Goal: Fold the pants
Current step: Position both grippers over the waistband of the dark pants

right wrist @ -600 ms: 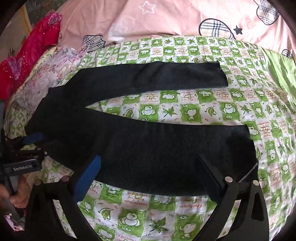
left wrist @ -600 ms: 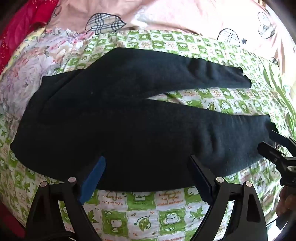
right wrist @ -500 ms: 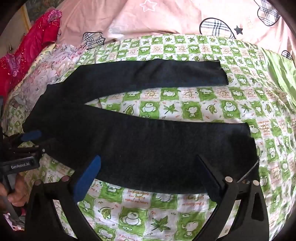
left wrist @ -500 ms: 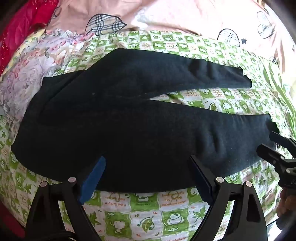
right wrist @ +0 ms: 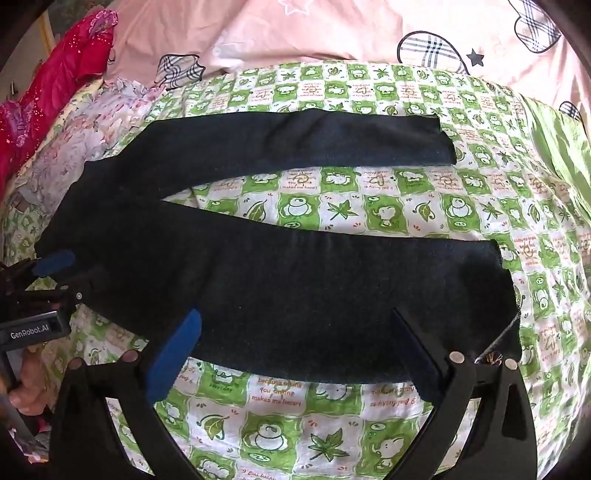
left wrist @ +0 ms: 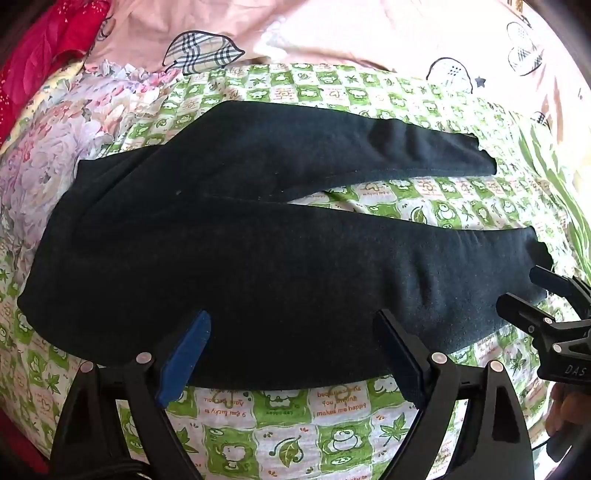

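From the left wrist, the pants [left wrist: 258, 266] lie flat on a green-and-white checked sheet [left wrist: 295, 417], waist toward the left, the two legs running right and parting into a narrow V. The left gripper [left wrist: 291, 354] hangs over the near leg's lower edge, its jaws spread wide and pinching nothing. The right gripper [left wrist: 543, 306] shows at the far right beside the near cuff. The cloth looks like dark, matte, fleecy knit — soft and limp, likely to sag and drag instead of holding a shape, so the seam edge or the cuff seems the surest hold. From the right wrist, the pants [right wrist: 295, 280] fill the middle, the far leg well apart from the near one. The right gripper [right wrist: 295, 350] is poised above the near leg close to its cuff, jaws also wide and empty; the left gripper [right wrist: 55, 273] sits by the waist. Pink bedding [right wrist: 332, 33] lies beyond.
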The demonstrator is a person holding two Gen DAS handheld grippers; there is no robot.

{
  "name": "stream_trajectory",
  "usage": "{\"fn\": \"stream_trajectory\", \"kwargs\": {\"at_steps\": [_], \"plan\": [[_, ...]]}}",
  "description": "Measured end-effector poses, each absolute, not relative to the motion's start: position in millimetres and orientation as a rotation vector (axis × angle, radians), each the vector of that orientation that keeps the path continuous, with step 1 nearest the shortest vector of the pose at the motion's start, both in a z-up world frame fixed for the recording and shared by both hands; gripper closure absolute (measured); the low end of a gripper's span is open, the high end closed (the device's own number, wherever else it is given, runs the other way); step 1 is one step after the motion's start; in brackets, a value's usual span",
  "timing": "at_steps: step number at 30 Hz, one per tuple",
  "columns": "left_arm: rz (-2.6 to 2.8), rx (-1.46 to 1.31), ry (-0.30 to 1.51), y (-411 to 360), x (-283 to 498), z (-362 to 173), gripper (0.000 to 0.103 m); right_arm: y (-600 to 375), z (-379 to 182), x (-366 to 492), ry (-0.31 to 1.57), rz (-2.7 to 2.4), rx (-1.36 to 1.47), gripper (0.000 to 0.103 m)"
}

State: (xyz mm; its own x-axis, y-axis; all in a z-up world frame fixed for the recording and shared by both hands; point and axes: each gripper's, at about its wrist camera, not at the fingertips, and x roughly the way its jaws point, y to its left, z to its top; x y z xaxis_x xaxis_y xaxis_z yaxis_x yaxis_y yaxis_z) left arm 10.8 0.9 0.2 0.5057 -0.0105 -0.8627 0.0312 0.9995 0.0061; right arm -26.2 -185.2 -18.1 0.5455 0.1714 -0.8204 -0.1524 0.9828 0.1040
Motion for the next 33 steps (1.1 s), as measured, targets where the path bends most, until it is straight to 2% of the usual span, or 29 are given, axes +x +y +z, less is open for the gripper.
{"fn": "stream_trajectory", "kwargs": {"at_steps": [33], "plan": [[-0.042,0.024,1.029,0.6,5.8,-0.7,0.012,-186.6,-14.9,-24.8,0.983,0.166,0.002,0.003]]}}
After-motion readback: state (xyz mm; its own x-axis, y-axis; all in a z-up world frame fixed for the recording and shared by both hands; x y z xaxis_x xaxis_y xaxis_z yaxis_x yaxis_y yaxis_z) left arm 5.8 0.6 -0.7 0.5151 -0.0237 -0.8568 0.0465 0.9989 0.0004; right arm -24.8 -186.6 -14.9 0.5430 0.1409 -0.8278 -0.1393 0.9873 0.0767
